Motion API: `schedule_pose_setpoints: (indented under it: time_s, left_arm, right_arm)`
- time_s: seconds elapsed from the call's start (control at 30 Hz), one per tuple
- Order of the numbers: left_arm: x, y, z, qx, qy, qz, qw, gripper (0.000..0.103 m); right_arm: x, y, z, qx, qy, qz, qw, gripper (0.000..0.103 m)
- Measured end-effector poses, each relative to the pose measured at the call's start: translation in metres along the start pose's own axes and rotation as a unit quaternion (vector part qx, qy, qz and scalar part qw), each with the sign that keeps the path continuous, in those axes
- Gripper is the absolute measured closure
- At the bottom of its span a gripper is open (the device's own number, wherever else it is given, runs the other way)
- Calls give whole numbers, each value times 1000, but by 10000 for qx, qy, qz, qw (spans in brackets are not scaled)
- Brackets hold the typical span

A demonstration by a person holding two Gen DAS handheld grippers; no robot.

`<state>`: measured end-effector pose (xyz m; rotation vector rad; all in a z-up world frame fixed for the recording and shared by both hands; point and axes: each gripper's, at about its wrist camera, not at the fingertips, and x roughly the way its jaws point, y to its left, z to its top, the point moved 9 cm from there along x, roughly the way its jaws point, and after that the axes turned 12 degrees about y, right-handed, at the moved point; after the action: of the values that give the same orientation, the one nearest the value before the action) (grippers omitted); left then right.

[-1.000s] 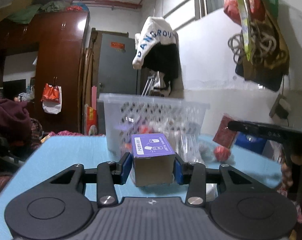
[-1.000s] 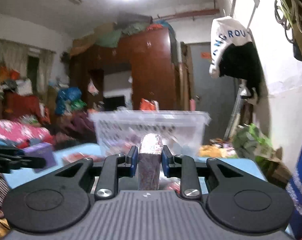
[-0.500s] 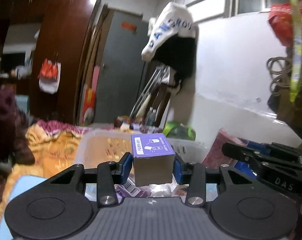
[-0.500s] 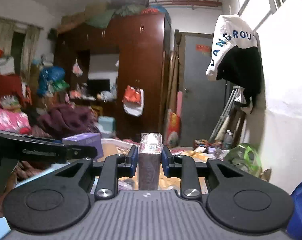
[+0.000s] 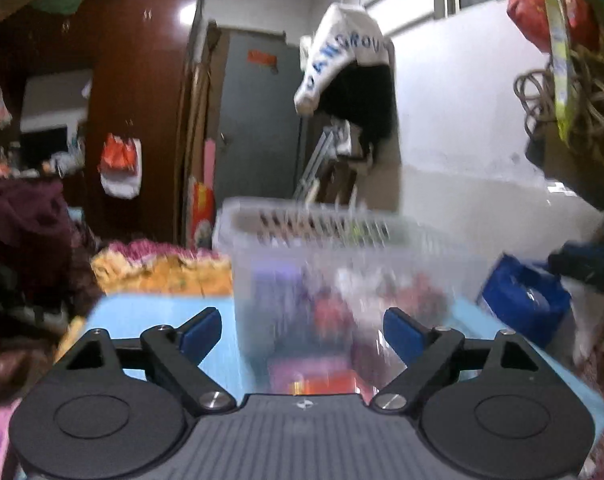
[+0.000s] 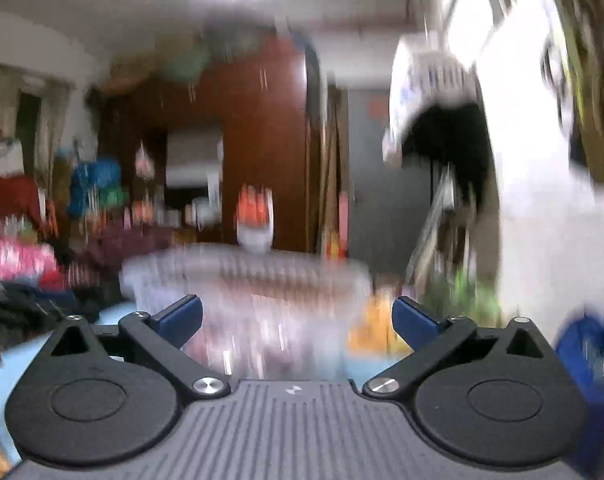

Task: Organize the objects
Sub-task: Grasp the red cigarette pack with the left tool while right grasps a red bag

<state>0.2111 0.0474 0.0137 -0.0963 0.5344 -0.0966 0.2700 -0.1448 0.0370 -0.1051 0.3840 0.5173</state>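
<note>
Two grippers face one translucent plastic basket [image 5: 341, 248], and both stand spread wide with nothing between their blue-padded fingers. The basket is a rectangular tub with a thick rim and slotted, ribbed walls; it sits on the light blue counter [image 5: 150, 316]. Through its cloudy front wall show smeared purple, red and white shapes, too blurred to name.

In the left wrist view the left gripper [image 5: 302, 330] is just in front of the basket, its black linkage arms angled outward, and the basket's near wall fills the gap between the fingers. A dark blue bag [image 5: 521, 300] lies to the right of the basket, and a yellow-and-pink patterned cloth [image 5: 154, 264] lies behind the basket's left side.

The right wrist view is heavily motion-blurred. There the right gripper [image 6: 298, 320] is also in front of the basket [image 6: 246, 276], whose pale rim runs across above the fingers. Behind the basket rises a glossy brown wooden wardrobe [image 6: 262, 140].
</note>
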Motion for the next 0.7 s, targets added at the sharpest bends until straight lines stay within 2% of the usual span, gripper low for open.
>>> schedule_pose_setpoints:
  time_s: [0.07, 0.1, 0.13, 0.23, 0.37, 0.43, 0.53, 0.63, 0.7]
  left_arm:
    - [5, 1, -12, -36, 180, -83, 9998, 12]
    - [8, -1, -14, -25, 225, -133, 9997, 12]
    - [9, -4, -16, -7, 254, -166, 9995, 12]
    - [14, -9, -20, 92, 300, -125, 9994, 12]
    - [23, -16, -28, 105, 508, 10, 9987, 12]
    - [28, -20, -32, 148, 559, 36, 9983, 12]
    - [35, -25, -36, 230, 658, 152, 9975, 12]
    - [43, -29, -40, 276, 791, 205, 9963, 12]
    - [49, -30, -43, 291, 883, 224, 9954, 12]
  right_arm:
    - [17, -4, -23, 257, 707, 398, 9964, 0]
    - [23, -3, -31, 279, 917, 598, 9936, 0]
    - [27, -2, -36, 223, 985, 607, 9930, 0]
    - [39, -3, -45, -28, 1107, 29, 9938, 1]
    - [59, -12, -59, 230, 1587, 182, 9869, 15]
    - [66, -15, -64, 254, 1714, 110, 9848, 19]
    - [65, -13, -74, 217, 1807, 63, 9833, 22]
    - [62, -11, -78, 119, 1821, 82, 9832, 38]
    - [66, -11, -78, 59, 1816, 41, 9834, 42]
